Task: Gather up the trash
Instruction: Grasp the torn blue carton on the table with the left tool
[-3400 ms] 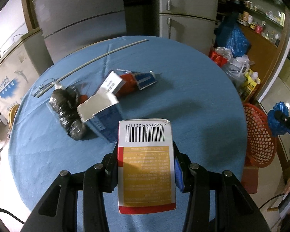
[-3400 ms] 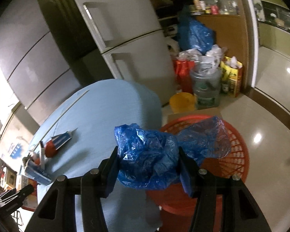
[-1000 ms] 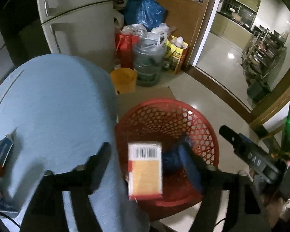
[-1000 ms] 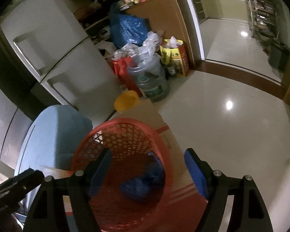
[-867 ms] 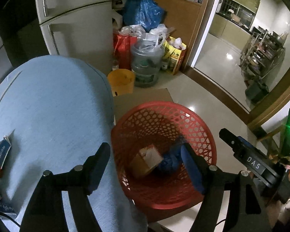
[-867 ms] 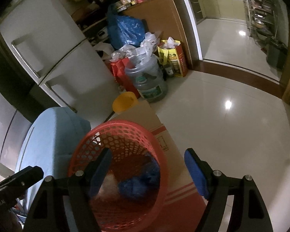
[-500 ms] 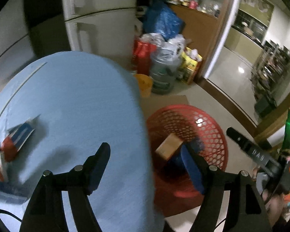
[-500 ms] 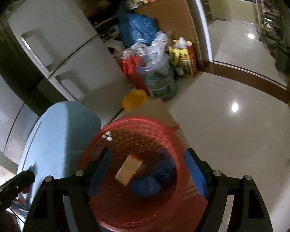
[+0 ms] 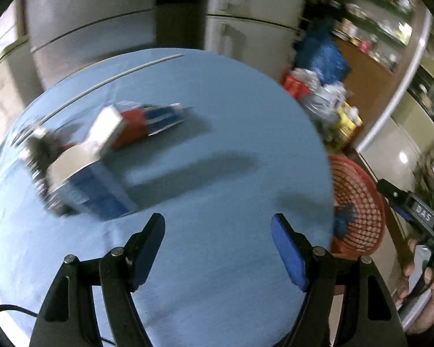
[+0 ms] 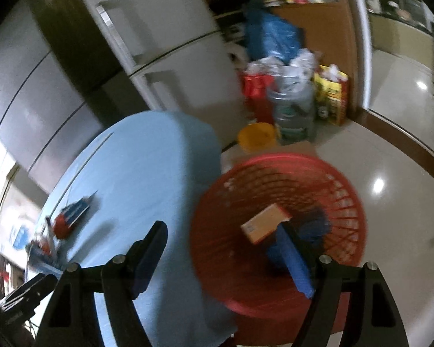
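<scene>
Over the round table draped in light-blue cloth (image 9: pixel 217 150), the left gripper (image 9: pixel 217 228) hangs with its blue-padded jaws spread wide and nothing between them. The remaining trash sits well apart from it toward ten o'clock in the left wrist view: an open blue-and-white cardboard carton (image 9: pixel 86 179) nearest, a crumpled black plastic bag (image 9: pixel 39 156) touching its far left side, and beyond them a flattened red, white and blue carton (image 9: pixel 141 121); all are blurred. At three o'clock from that gripper, past the table's edge, stands the red plastic mesh basket (image 9: pixel 358 196). The right gripper (image 10: pixel 222 231) is likewise wide and empty, straddling the table edge and the basket's rim (image 10: pixel 275 159). Inside the basket, just beyond its right fingertip at about one o'clock, lie an orange-and-white cardboard box (image 10: pixel 263 227) and, beside it to the right, a crumpled blue plastic bag (image 10: pixel 315 225).
</scene>
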